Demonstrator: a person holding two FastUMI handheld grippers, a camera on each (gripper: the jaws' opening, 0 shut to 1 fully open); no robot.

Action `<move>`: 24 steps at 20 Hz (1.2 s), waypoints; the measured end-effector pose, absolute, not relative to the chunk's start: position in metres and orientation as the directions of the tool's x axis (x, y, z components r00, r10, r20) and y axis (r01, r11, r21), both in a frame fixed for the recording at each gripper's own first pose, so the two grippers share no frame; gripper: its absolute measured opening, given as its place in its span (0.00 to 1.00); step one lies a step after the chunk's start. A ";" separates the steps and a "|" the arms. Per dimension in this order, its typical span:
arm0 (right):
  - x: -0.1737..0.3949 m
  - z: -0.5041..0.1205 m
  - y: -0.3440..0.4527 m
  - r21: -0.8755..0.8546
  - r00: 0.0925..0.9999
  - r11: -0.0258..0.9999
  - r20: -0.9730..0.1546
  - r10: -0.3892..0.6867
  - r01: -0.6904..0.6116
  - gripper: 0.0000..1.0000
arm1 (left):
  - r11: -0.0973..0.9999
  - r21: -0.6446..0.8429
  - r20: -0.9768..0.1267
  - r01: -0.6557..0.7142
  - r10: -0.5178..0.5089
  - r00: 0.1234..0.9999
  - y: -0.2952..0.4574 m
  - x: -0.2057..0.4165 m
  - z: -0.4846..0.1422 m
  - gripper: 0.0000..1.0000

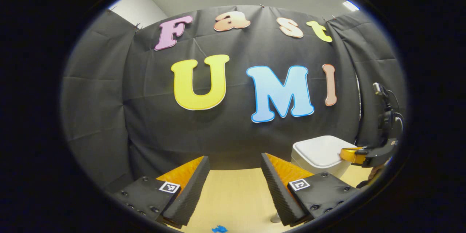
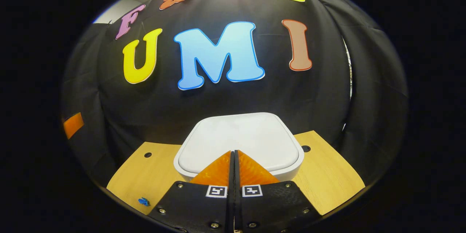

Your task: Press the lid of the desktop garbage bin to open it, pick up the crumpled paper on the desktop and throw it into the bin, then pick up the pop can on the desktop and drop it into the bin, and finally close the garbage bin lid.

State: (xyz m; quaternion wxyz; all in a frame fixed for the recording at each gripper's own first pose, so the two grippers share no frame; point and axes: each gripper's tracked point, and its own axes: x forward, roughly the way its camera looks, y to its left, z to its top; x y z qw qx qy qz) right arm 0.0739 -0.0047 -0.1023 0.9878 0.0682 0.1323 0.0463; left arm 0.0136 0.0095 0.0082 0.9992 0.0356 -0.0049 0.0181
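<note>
The white desktop bin (image 2: 240, 136) stands at the back of the wooden table (image 2: 145, 178) with its lid down. My right gripper (image 2: 234, 153) is shut with nothing between its fingers. Its tips sit over the front part of the lid; whether they touch it I cannot tell. In the left gripper view the bin (image 1: 318, 151) is at the right, with the right gripper (image 1: 350, 154) reaching over its lid from the right. My left gripper (image 1: 235, 157) hangs open and empty above the table (image 1: 233, 196), left of the bin.
The black cloth wall stands close behind the bin. A small blue mark (image 2: 143, 201) lies near the table's front left. Two holes (image 2: 147, 154) flank the bin. A small grey round thing (image 1: 275, 219) peeks out by my left gripper's right finger.
</note>
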 end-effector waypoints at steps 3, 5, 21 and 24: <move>0.074 -0.096 -0.006 0.168 0.961 0.983 -0.253 0.114 -0.073 0.01 | 0.997 0.070 0.013 -0.027 0.026 1.000 0.007 0.015 0.009 0.95; 0.075 -0.090 -0.007 0.185 0.963 0.980 -0.242 0.117 -0.073 0.00 | 0.997 0.072 0.012 -0.023 0.022 1.000 0.006 0.014 0.009 0.95; 0.065 -0.017 0.011 0.119 0.988 0.984 -0.063 0.143 -0.135 0.00 | 0.997 0.059 0.016 -0.042 0.041 0.999 0.015 0.013 0.011 0.95; 0.060 -0.017 0.023 0.103 0.984 0.981 -0.056 0.168 -0.162 0.00 | 0.997 0.062 0.016 -0.048 0.047 0.999 0.019 0.011 0.010 0.95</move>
